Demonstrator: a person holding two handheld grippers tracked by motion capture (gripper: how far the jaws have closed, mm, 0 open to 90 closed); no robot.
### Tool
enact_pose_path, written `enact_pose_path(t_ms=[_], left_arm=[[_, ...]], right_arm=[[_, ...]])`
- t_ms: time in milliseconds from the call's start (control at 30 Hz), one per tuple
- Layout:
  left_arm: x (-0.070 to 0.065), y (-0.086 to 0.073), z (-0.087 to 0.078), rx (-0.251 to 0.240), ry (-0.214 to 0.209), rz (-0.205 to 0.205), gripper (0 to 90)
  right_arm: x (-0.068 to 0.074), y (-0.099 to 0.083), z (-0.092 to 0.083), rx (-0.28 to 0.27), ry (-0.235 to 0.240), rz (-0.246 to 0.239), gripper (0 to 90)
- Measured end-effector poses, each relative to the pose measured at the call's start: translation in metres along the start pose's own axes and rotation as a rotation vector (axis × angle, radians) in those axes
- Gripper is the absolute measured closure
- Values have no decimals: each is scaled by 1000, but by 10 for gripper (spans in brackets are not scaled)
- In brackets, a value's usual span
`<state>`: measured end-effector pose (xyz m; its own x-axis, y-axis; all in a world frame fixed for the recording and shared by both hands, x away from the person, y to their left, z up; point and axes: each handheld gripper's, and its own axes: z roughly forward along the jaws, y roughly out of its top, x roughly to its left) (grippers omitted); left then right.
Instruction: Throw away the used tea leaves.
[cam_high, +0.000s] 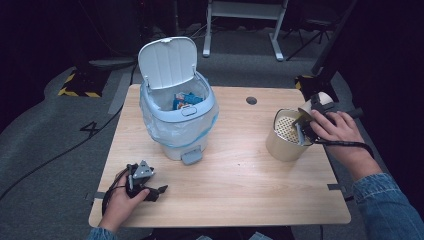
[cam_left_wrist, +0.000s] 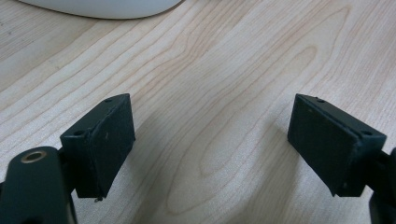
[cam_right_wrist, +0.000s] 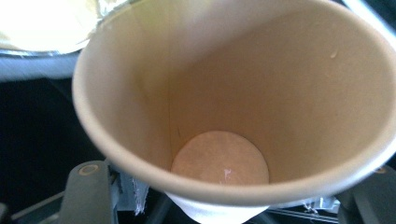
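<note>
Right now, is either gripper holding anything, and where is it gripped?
The right gripper holds a paper cup by its side wall, mouth towards its camera, beside the beige bucket. The left gripper is open and holds nothing.

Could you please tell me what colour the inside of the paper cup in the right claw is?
Light brown, with a pale base: the paper cup shows best in the right gripper view.

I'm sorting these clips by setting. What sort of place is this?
Probably a lab or studio set up for recording, not a home. A lone wooden table stands on grey carpet with hazard-striped tape, cables trail across the floor, the surroundings are dark, and a pedal bin sits on the tabletop like a prop.
</note>
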<state>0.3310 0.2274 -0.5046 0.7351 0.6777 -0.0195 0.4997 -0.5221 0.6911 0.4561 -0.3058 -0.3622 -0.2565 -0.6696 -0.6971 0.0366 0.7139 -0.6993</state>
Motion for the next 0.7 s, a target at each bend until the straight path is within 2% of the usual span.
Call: enact_pose_path(t_ms=[33, 67, 100, 233, 367, 700], left_arm=[[0, 0, 0, 0, 0, 0, 152], [0, 0, 0, 0, 0, 0, 152], [0, 0, 0, -1, -2, -3, 152], [0, 0, 0, 0, 0, 0, 152], [0, 0, 0, 0, 0, 0, 152], [0, 0, 0, -1, -1, -3, 152]], right_arm=[[0, 2, -1, 19, -17, -42, 326], [-1, 6, -3, 41, -46, -105, 326], [-1, 7, -3, 37, -50, -113, 326], [-3, 9, -5, 40, -61, -116, 325], [-5, 8, -7, 54, -94, -151, 324], [-5, 7, -8, 52, -96, -150, 321]])
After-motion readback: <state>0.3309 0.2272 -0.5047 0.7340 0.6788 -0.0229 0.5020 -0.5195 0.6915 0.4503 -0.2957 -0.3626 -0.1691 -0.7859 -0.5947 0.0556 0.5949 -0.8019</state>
